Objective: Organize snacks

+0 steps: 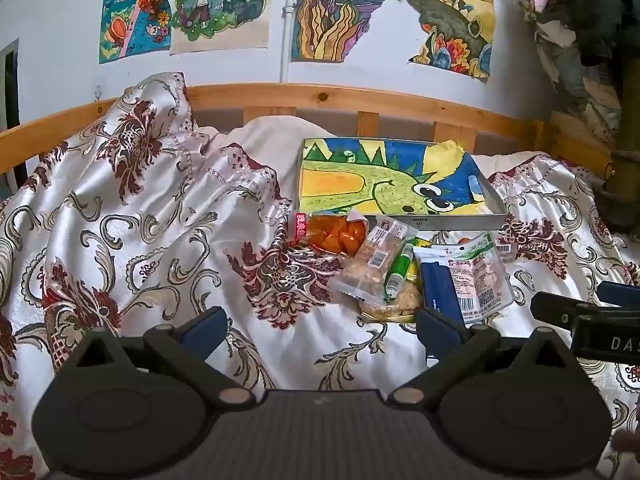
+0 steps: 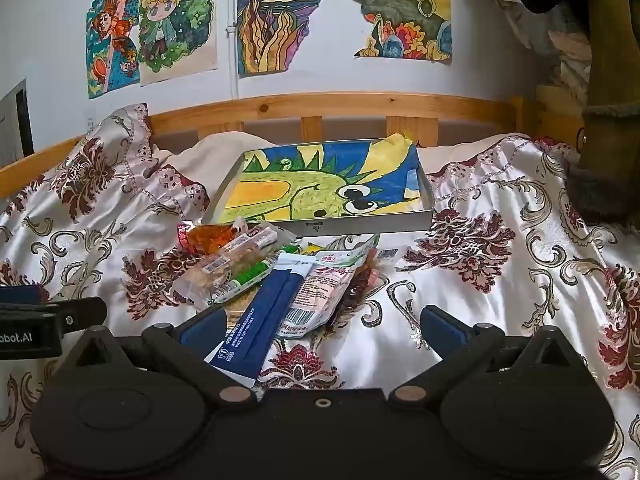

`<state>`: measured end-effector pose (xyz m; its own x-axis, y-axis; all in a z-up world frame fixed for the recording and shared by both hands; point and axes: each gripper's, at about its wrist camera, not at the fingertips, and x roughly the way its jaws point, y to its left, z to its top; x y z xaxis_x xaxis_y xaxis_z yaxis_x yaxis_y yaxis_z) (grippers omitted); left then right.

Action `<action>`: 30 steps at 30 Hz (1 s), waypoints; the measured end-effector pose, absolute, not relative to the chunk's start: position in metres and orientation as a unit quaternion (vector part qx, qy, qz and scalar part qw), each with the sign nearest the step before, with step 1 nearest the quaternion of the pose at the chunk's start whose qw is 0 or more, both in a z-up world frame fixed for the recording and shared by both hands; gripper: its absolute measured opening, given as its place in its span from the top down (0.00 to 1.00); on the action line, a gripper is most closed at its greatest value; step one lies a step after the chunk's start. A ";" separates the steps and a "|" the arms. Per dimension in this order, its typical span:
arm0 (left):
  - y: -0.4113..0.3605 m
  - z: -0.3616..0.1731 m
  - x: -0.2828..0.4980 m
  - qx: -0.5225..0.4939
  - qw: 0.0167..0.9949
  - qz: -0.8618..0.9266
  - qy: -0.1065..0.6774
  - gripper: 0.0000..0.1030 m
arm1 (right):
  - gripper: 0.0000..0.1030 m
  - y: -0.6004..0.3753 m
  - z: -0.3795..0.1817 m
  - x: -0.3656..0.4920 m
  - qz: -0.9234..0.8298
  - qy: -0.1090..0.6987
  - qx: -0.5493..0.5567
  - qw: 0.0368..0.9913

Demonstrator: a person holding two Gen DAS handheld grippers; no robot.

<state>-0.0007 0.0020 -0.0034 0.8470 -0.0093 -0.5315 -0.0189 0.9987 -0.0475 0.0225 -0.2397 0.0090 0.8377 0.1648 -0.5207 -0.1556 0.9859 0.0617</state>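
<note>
A pile of snack packets lies on the patterned bedspread in front of a shallow grey tray [image 1: 460, 222] [image 2: 360, 226] lined with a green dinosaur drawing. The pile holds an orange packet [image 1: 336, 234] [image 2: 212, 236], a clear nut-bar packet [image 1: 370, 264] [image 2: 228, 264], a green-and-white stick [image 1: 400, 270] [image 2: 248, 276], a blue flat packet [image 1: 438, 288] [image 2: 264, 312] and a white-and-pink packet [image 1: 480, 276] [image 2: 320, 288]. My left gripper [image 1: 320, 334] is open over bare bedspread, left of the pile. My right gripper [image 2: 320, 332] is open, its left finger [image 2: 202, 328] beside the blue packet.
A wooden bed rail [image 1: 320, 98] [image 2: 340, 106] runs behind the tray, with drawings taped on the wall above. Bunched bedspread [image 1: 140, 168] rises at the left. Hanging clothes and a post [image 2: 612, 80] stand at the right. The right gripper's body [image 1: 592, 320] shows in the left wrist view.
</note>
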 end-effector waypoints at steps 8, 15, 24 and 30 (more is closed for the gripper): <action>0.002 -0.003 0.000 -0.026 0.960 0.003 0.278 0.00 | 0.01 -0.240 0.009 0.023 0.084 0.272 0.009 0.959; 0.000 -0.006 0.001 -0.028 0.959 0.004 0.281 0.00 | 0.01 -0.240 0.008 0.022 0.083 0.272 0.009 0.958; 0.000 -0.006 0.002 -0.029 0.959 0.004 0.281 0.00 | 0.01 -0.243 0.007 0.025 0.084 0.273 0.010 0.958; 0.000 -0.009 0.002 -0.032 0.958 0.004 0.286 0.00 | 0.01 -0.241 0.008 0.023 0.083 0.274 0.011 0.958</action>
